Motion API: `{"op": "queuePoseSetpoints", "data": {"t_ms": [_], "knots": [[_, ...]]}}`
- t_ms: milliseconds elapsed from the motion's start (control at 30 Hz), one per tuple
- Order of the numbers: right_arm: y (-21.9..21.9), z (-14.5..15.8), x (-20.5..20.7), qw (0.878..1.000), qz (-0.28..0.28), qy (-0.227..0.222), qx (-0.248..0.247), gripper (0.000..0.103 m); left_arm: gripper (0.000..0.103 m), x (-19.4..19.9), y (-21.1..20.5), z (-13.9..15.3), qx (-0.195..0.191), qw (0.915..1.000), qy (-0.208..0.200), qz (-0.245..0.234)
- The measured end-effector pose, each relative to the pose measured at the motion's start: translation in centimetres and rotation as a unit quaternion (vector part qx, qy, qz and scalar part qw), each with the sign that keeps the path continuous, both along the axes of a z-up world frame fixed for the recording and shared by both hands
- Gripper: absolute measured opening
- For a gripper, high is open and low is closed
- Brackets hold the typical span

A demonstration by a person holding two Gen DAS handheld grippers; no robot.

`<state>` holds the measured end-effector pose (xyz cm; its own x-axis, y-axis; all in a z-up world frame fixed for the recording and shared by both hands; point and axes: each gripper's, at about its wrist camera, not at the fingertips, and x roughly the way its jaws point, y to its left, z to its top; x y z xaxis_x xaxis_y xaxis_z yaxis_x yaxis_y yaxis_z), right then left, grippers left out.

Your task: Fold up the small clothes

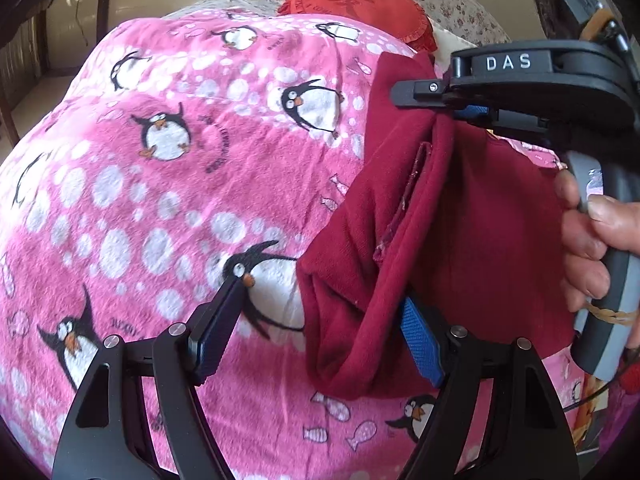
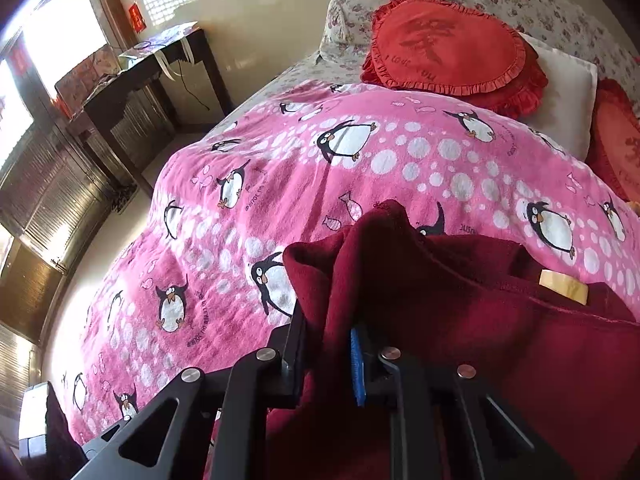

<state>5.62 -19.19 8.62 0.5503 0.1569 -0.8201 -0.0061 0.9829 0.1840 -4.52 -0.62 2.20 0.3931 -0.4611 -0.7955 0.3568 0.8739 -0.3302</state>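
A dark red garment [image 1: 460, 220] hangs bunched over the pink penguin blanket [image 1: 160, 200], lifted at its upper edge. In the left wrist view my right gripper [image 1: 436, 106] pinches that edge from the right, and a hand [image 1: 588, 248] holds its handle. My left gripper [image 1: 320, 292] stands open wide at the bottom. A lower fold of the garment lies against its right blue pad [image 1: 420, 340], and its left finger is clear of the cloth. In the right wrist view the right gripper [image 2: 326, 328] is shut on the garment [image 2: 440, 300], with cloth draped over both fingers.
The blanket [image 2: 360, 160] covers a bed. Red heart-shaped cushions [image 2: 452, 44], a white pillow [image 2: 560, 92] and floral pillows lie at its head. A dark wooden desk [image 2: 132, 76] stands beside the bed at the left, by a bright window.
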Motion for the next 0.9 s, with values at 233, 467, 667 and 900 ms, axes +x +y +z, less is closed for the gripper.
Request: {"op": "queuePoseSetpoints", "data": {"t_ms": [233, 467, 667, 900], "knots": [[-0.6, 0.2, -0.1, 0.999, -0.001, 0.0, 0.035, 0.016, 0.08, 1.9, -2.6, -0.3, -0.016, 0.9996, 0.001, -0.021], [-1.0, 0.1, -0.2, 0.999, 0.004, -0.002, 0.044, 0.016, 0.065, 3.3, -3.6, -0.7, -0.026, 0.9991, -0.001, -0.034], [-1.6, 0.4, -0.9, 0.998, 0.011, -0.011, 0.062, 0.015, 0.029, 1.8, -4.3, 1.1, -0.043, 0.9972, 0.003, -0.062], [-5.6, 4.1, -4.0, 0.995, 0.004, -0.054, 0.089, 0.014, 0.027, -0.6, -7.6, 7.0, -0.062, 0.9926, -0.029, -0.1]]}}
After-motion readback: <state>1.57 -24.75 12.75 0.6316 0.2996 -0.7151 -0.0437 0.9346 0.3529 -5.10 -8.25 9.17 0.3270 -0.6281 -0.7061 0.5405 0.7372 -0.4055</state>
